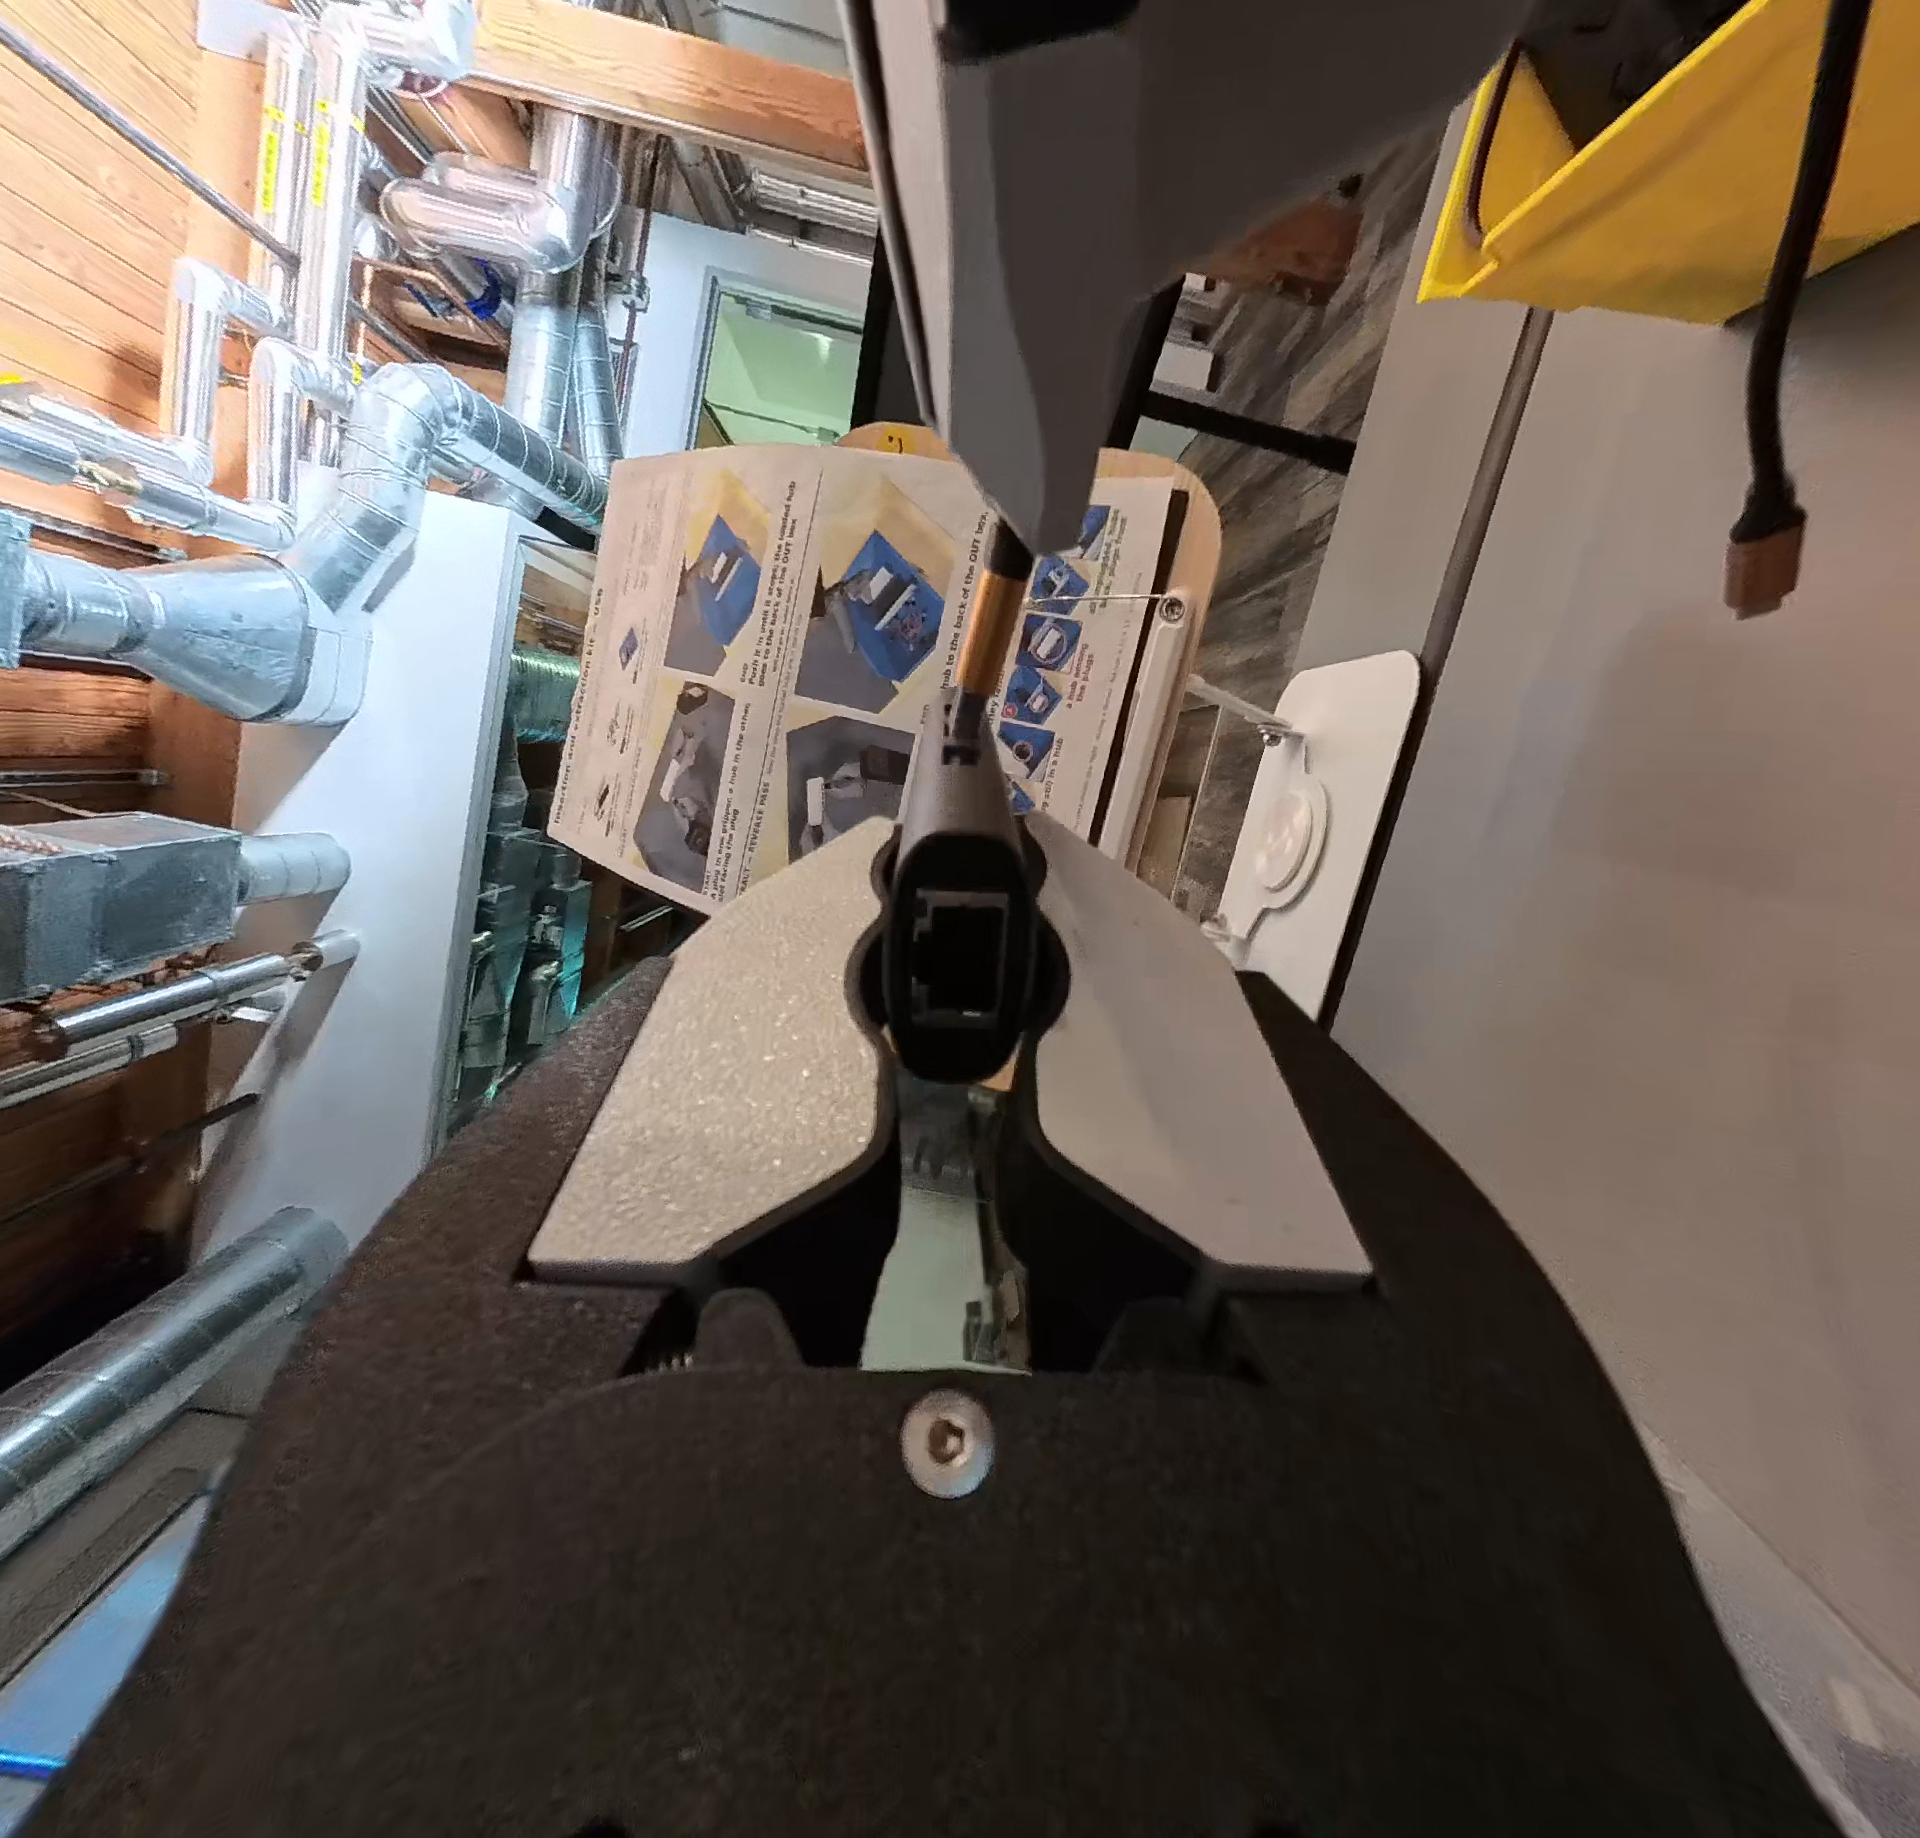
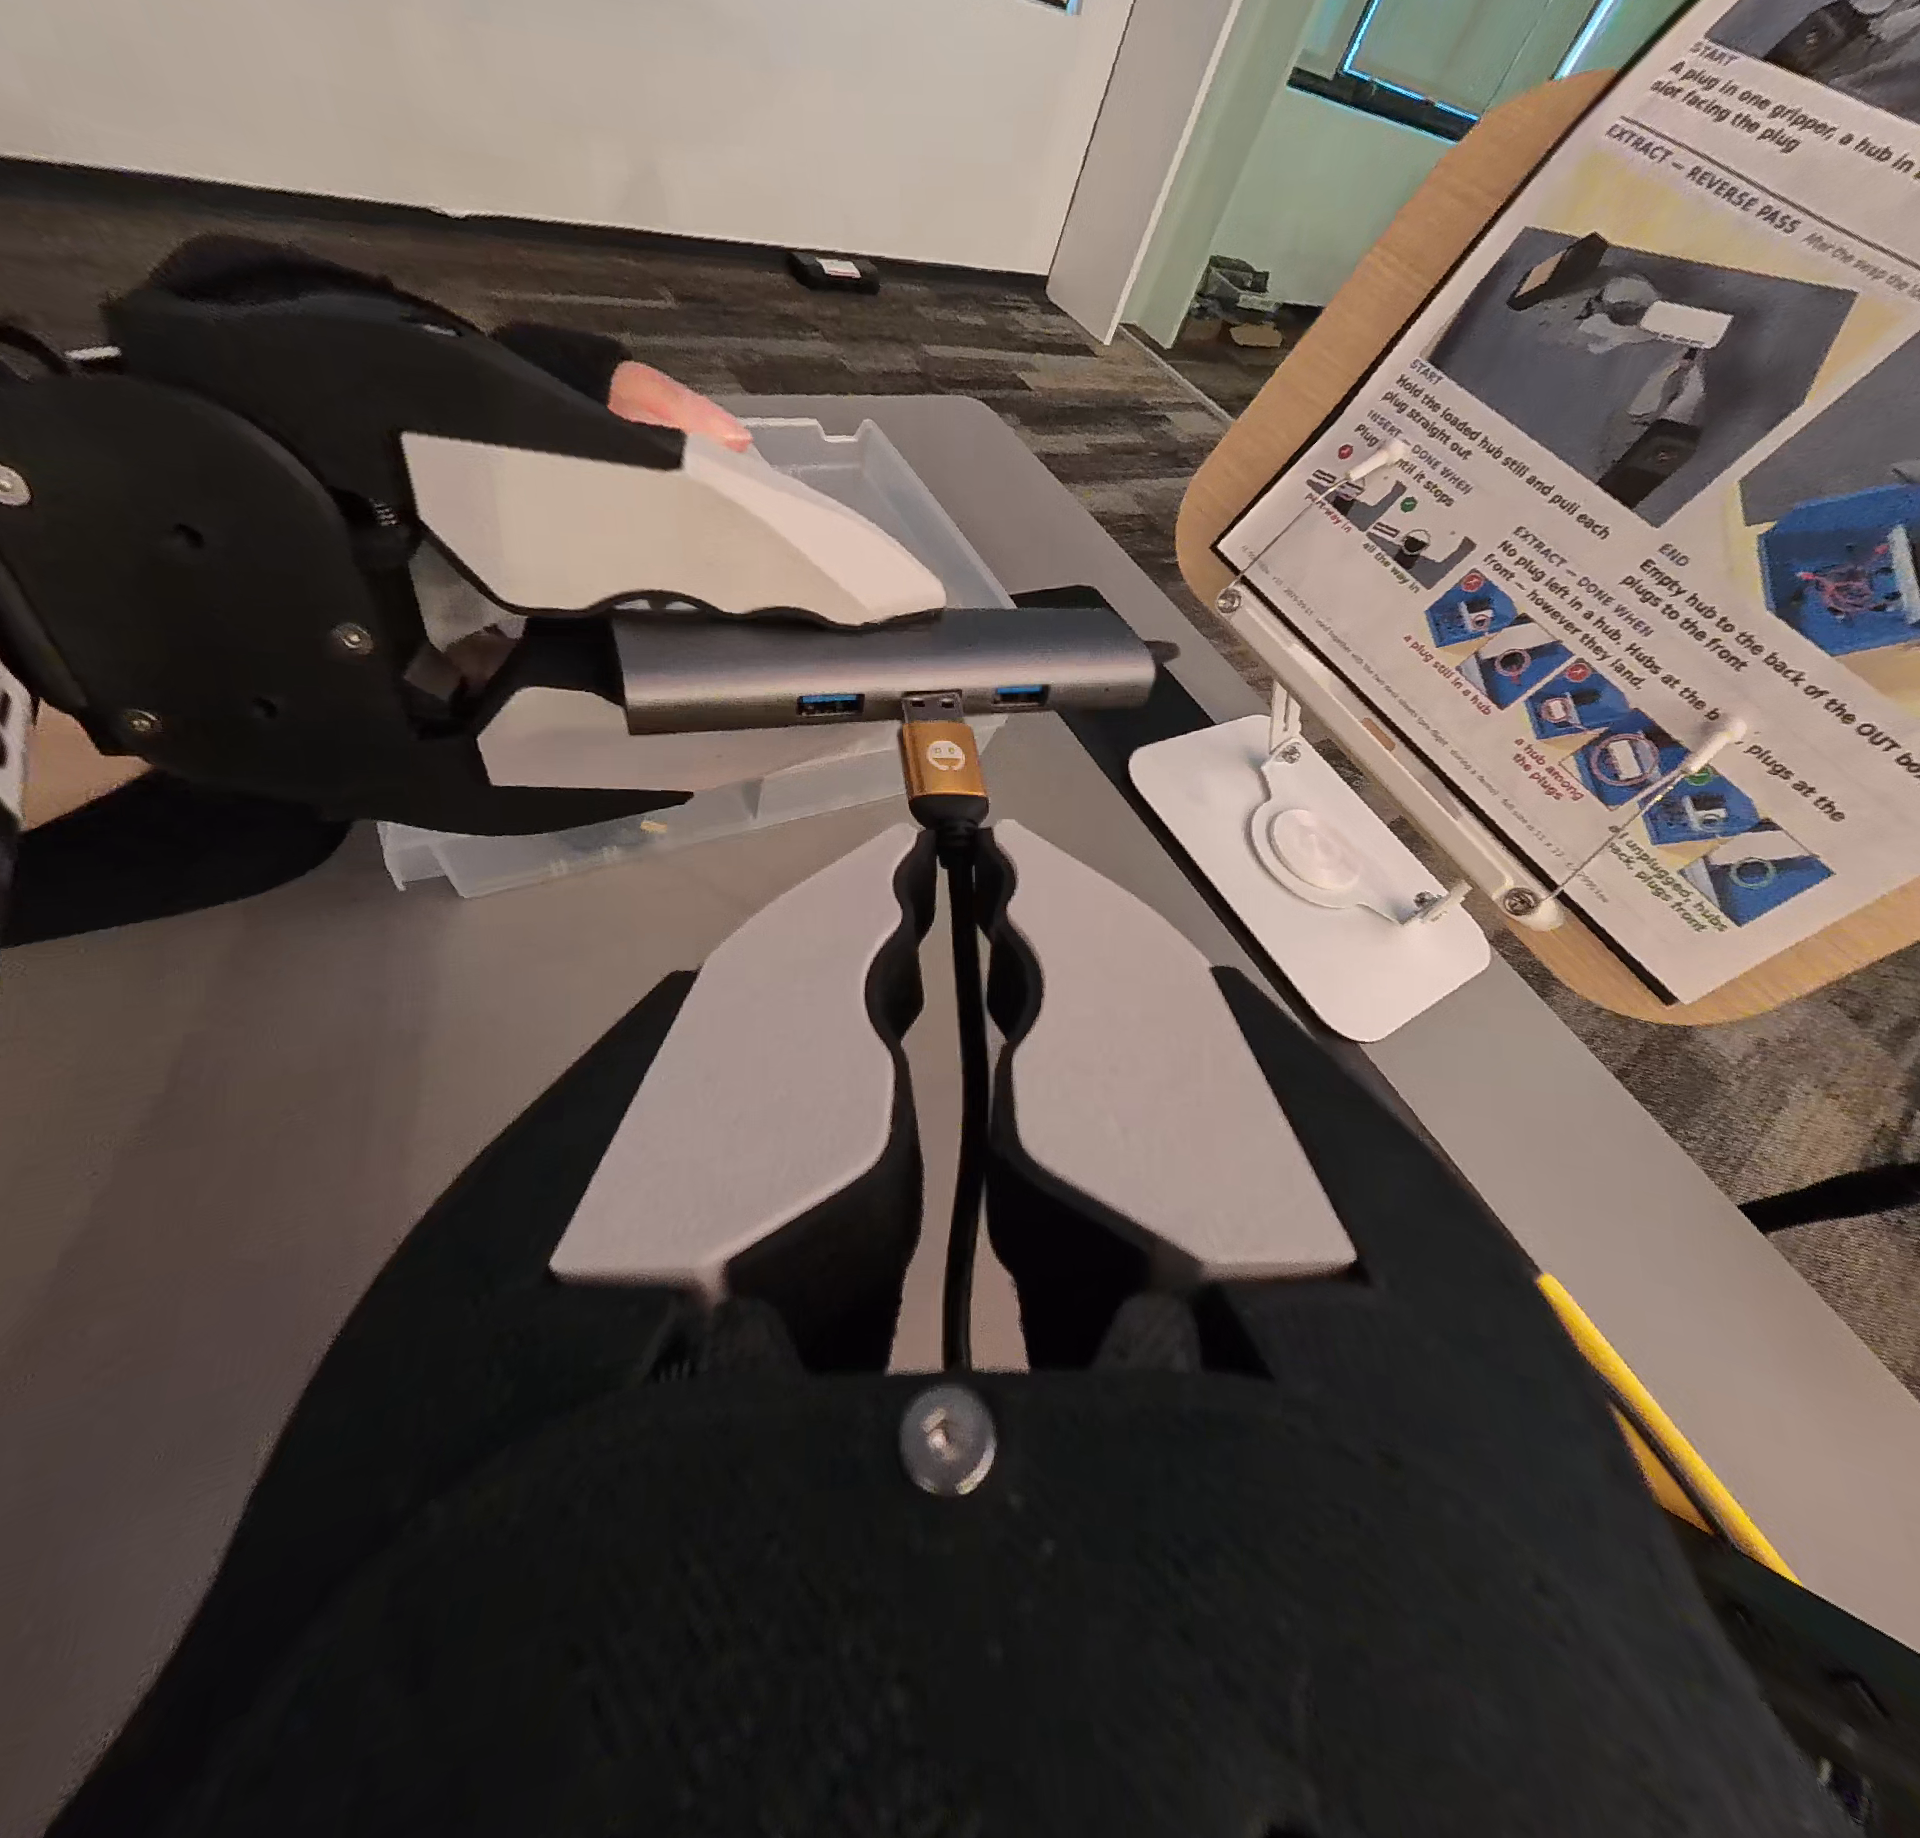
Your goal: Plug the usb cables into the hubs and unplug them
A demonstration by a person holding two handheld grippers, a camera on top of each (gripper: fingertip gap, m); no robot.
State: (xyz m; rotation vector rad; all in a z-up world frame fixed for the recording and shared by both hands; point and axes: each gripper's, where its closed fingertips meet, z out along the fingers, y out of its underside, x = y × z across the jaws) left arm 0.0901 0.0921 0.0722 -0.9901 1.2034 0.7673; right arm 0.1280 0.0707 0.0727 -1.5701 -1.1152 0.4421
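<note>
Left gripper (image 1: 951, 843) clamped on grey hub (image 1: 951, 957); right gripper (image 2: 951, 853) clamped on black cable (image 2: 961, 1113); plug partly seated.

Left wrist view: the hub, end-on and nearest the lens, sits pinched between both fingers, one square end port facing the camera. Beyond it the gold-sleeved USB plug (image 1: 987, 625) meets its far side. A second cable with a brown plug (image 1: 1761, 567) hangs from a yellow bin (image 1: 1621, 188); the instruction sheet (image 1: 790, 666) stands behind.

Right wrist view: the cable runs between the closed fingers to the plug (image 2: 940, 765), its metal tip entering the hub's (image 2: 883, 661) middle port, bare metal showing; blue ports either side are vacant. The hub is held above the worktop (image 2: 312, 1113), near a clear tray (image 2: 894, 521) at its far edge. Judged either mid-insertion or mid-pull; other cables remain.
</note>
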